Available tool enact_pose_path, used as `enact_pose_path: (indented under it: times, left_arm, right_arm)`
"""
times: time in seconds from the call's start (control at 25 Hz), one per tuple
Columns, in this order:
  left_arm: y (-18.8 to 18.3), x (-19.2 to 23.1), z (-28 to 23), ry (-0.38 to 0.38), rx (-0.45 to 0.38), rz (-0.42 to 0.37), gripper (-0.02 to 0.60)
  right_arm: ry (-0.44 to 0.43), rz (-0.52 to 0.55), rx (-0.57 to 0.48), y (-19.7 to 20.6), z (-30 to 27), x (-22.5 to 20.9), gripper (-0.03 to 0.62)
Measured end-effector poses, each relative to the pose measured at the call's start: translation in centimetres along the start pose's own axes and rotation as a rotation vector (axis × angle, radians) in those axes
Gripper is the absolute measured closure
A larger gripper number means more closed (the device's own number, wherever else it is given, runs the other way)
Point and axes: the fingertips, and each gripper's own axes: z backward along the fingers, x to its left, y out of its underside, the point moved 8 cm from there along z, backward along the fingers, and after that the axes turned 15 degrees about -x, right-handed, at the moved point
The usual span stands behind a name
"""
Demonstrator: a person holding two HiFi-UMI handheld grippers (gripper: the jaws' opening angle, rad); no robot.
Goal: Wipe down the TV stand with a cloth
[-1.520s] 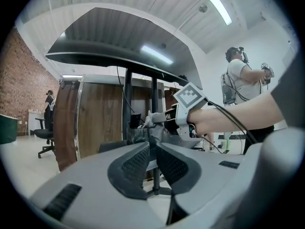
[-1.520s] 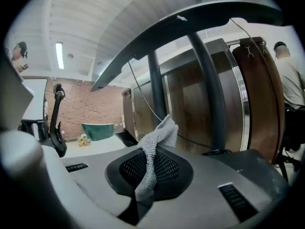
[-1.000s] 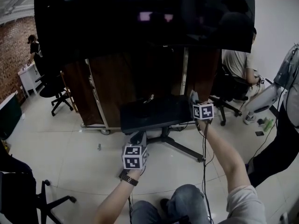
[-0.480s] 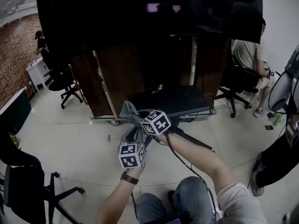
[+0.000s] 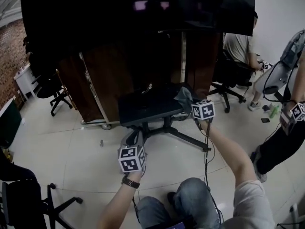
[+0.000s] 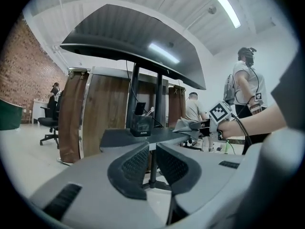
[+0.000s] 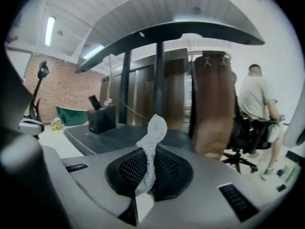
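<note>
The TV stand's dark shelf (image 5: pixel 143 109) sits under a big black screen (image 5: pixel 119 13). My right gripper (image 5: pixel 190 104) is at the shelf's right front corner, shut on a grey cloth (image 5: pixel 183 96). In the right gripper view, the cloth (image 7: pixel 151 147) sticks up twisted from between the pads of the right gripper (image 7: pixel 150 163), with the shelf (image 7: pixel 109 136) just beyond. My left gripper (image 5: pixel 136 138) hangs lower, in front of the shelf (image 6: pixel 124 136). In the left gripper view, the left gripper (image 6: pixel 152 149) has its jaws a narrow gap apart with nothing between them.
A small black box (image 6: pixel 141 125) stands on the shelf. The stand's legs (image 5: pixel 183 140) spread over the tiled floor. Brown wooden panels (image 5: pixel 109 75) rise behind. Office chairs (image 5: pixel 52 97) stand to the left, and people (image 5: pixel 240 49) are on the right.
Half a second ago the right gripper and cloth were down beside the left gripper; now they are back at the shelf's right corner. The left gripper has barely shifted.
</note>
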Motion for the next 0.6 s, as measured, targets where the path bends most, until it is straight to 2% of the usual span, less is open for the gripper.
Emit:
enact_pose_path:
  times: [0.08, 0.16, 0.24, 0.32, 0.4, 0.48, 0.6]
  left_arm:
    - [0.5, -0.7, -0.5, 0.019, 0.005, 0.003, 0.511]
    - [1.2, -1.1, -1.0, 0.027, 0.009, 0.000, 0.511]
    - [2.2, -1.2, -1.5, 0.019, 0.013, -0.011, 0.511]
    - [3.4, -1.3, -2.0, 0.005, 0.028, -0.023, 0.511]
    - [4.6, -1.3, -2.3, -0.005, 0.045, -0.020, 0.511]
    - [5.6, -1.4, -2.6, -0.005, 0.052, -0.017, 0.511]
    - [7.1, -0.2, -1.5, -0.002, 0.071, -0.039, 0.511]
  right_arm:
    - [0.137, 0.018, 0.018, 0.7, 2.7, -5.8, 0.568]
    - [0.238, 0.007, 0.021, 1.5, 5.5, -9.9, 0.568]
    - [0.253, 0.037, 0.015, 2.3, 7.6, -10.3, 0.568]
    - [0.177, 0.076, 0.018, 4.5, 8.2, -7.0, 0.568]
    - [0.061, 0.070, 0.034, 7.9, 7.4, -1.7, 0.568]
    - [-0.045, 0.053, 0.041, 11.1, 5.4, 3.7, 0.568]
    - [-0.148, 0.041, -0.002, 14.4, 0.7, 11.1, 0.568]
